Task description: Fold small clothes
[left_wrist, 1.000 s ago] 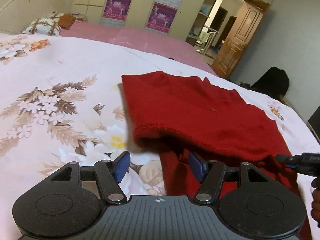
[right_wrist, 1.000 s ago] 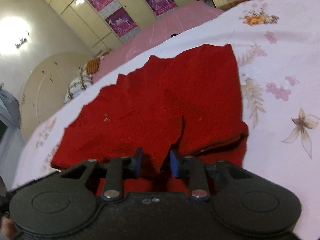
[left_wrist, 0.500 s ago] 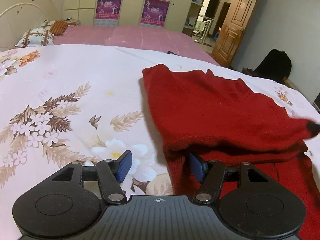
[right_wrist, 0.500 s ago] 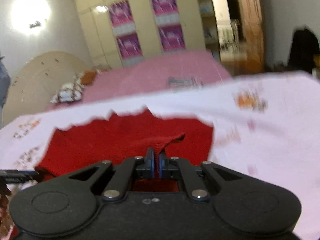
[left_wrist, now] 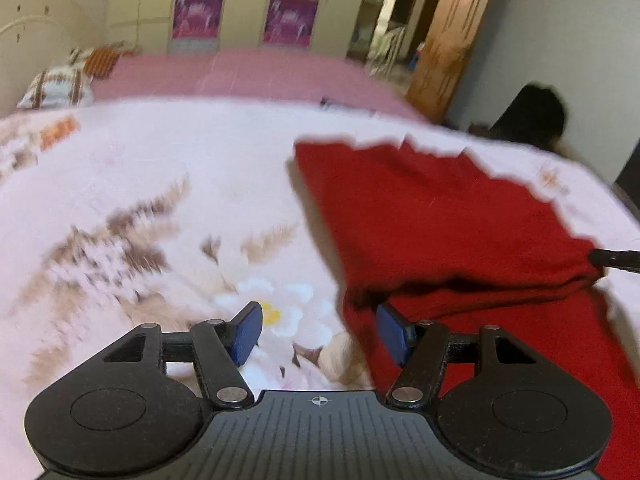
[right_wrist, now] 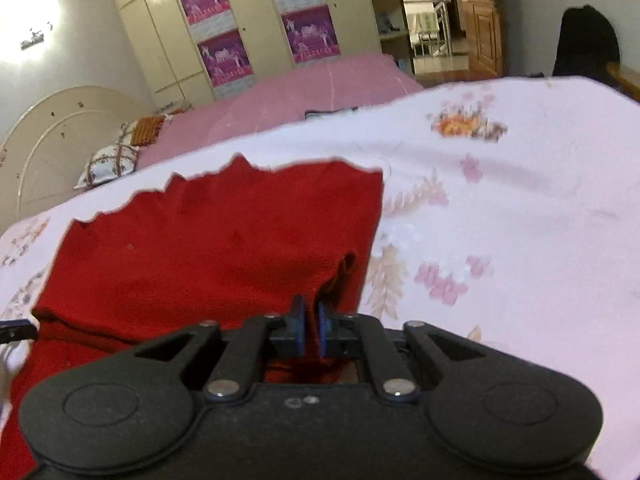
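- Shorts [right_wrist: 208, 256], red, lie on the floral bedsheet [left_wrist: 140, 200].
- Right gripper [right_wrist: 310, 330] pinches their folded hem.
- Left gripper [left_wrist: 320, 334] gapes wide, hem at its two o'clock.

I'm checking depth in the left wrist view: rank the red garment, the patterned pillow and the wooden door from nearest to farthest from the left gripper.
From the left gripper:
1. Red garment, just ahead, right.
2. Patterned pillow, far left by the headboard.
3. Wooden door, back right, beyond the bed.
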The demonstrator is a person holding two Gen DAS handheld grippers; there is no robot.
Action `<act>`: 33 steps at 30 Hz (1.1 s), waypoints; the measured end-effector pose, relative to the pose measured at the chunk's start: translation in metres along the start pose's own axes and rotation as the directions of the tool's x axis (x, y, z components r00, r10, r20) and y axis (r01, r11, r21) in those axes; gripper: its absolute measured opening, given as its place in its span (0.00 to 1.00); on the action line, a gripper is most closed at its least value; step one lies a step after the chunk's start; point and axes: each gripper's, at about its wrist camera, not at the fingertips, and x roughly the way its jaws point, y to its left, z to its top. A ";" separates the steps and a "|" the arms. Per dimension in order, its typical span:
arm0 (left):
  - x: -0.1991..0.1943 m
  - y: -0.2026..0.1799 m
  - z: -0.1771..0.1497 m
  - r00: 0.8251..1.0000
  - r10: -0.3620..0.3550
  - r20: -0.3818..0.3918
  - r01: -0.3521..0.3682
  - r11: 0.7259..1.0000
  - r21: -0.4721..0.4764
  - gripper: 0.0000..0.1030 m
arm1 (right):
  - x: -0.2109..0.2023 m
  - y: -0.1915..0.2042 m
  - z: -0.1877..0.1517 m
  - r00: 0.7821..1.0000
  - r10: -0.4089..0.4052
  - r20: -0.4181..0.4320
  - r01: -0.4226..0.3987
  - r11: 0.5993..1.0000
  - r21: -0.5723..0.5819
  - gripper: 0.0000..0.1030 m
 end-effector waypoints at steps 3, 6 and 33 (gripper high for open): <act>-0.007 -0.008 0.020 0.995 -0.072 0.073 0.075 0.997 -0.032 0.61 | -0.009 0.013 0.008 0.999 0.040 0.028 -0.038 0.998 -0.058 0.17; 0.019 -0.032 0.033 0.982 -0.165 0.091 0.168 0.985 -0.029 0.61 | 0.004 0.036 0.006 0.998 0.057 0.016 -0.054 0.989 -0.137 0.17; 0.100 -0.029 0.071 0.999 0.018 0.046 -0.024 0.991 0.134 0.63 | 0.061 0.017 0.003 1.000 -0.019 0.000 0.019 0.973 -0.228 0.16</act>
